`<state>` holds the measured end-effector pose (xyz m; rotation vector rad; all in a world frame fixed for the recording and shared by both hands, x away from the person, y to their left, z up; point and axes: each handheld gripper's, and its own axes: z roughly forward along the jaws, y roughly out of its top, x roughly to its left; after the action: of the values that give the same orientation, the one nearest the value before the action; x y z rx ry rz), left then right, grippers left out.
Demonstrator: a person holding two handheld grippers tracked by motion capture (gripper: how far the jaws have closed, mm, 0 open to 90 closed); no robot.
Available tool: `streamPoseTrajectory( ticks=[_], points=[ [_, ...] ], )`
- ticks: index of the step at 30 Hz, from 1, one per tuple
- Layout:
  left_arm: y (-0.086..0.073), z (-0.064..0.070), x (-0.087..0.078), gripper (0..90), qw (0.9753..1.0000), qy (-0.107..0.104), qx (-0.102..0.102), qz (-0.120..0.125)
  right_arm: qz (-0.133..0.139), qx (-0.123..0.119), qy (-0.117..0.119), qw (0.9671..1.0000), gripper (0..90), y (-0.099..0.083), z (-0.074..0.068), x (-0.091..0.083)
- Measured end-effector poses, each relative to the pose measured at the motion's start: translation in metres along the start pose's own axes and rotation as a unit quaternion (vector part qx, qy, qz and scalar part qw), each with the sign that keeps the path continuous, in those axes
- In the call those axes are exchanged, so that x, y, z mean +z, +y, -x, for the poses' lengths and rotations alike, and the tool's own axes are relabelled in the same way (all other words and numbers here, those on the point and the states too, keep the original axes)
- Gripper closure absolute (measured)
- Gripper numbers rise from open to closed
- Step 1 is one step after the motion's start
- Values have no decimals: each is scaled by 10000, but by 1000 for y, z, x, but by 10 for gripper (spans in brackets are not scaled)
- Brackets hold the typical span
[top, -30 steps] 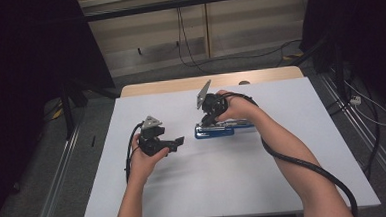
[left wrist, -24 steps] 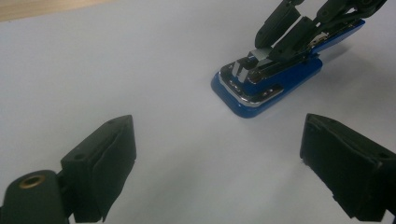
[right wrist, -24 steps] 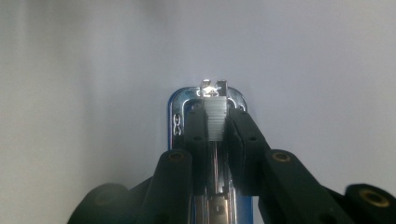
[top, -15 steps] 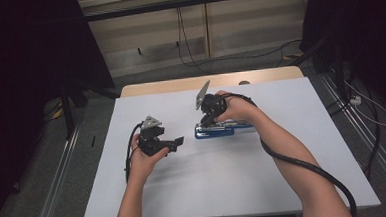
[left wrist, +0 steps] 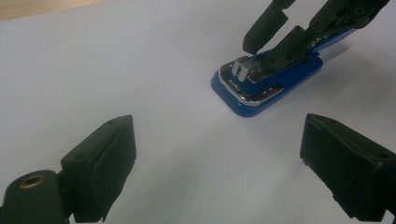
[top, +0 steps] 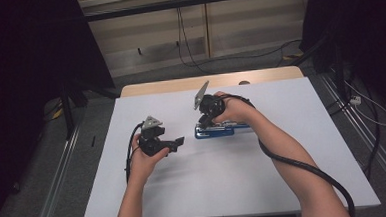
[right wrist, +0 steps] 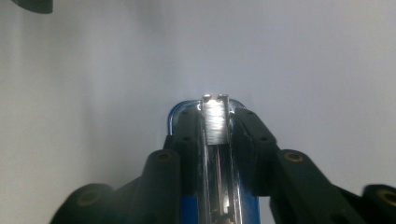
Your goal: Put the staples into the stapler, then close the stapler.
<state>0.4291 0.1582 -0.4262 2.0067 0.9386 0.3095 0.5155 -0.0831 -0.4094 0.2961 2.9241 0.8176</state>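
Observation:
A blue stapler (top: 221, 132) with a chrome plate lies flat on the white table (top: 234, 176), a little past its middle. My right gripper (top: 202, 124) reaches down onto the front end and is shut on the stapler's metal staple rail (right wrist: 215, 119), one jaw pressed to each side of it. In the left gripper view the stapler (left wrist: 266, 86) sits ahead and to the right, with the right gripper's fingers (left wrist: 280, 35) on top of it. My left gripper (top: 178, 140) hovers just left of the stapler, pointed at it, open and holding nothing (left wrist: 215, 140).
A wooden strip (top: 179, 84) runs along the table's far edge. Cables (top: 187, 43) lie on the floor beyond it, and dark stands flank both sides. The right gripper's thick cable (top: 304, 165) trails along the forearm. Bare tabletop spreads toward the near edge.

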Motion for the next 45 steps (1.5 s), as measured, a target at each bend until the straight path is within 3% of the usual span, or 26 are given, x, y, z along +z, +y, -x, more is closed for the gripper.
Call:
streamPoseTrajectory(
  ticks=[5,9,16,29,40,45],
  points=[
    [0,1,0,108,10000,-7,-9,17,120,158,10,9998,651,-5,-4,-6],
    [0,1,2,109,10000,-58,20,-22,360,403,-109,9985,562,-13,-6,-17],
    [0,2,6,108,10000,-76,9,-14,487,777,-309,9953,415,-33,-10,-33],
    [3,7,10,109,9999,-119,85,36,659,1496,-644,9844,230,-71,-17,-53],
    [4,12,15,115,9998,-148,120,53,743,1847,-1014,9747,197,-98,-26,-72],
    [5,15,17,166,9998,-142,134,35,833,1991,-1249,9684,197,-111,-32,-80]
  ],
)
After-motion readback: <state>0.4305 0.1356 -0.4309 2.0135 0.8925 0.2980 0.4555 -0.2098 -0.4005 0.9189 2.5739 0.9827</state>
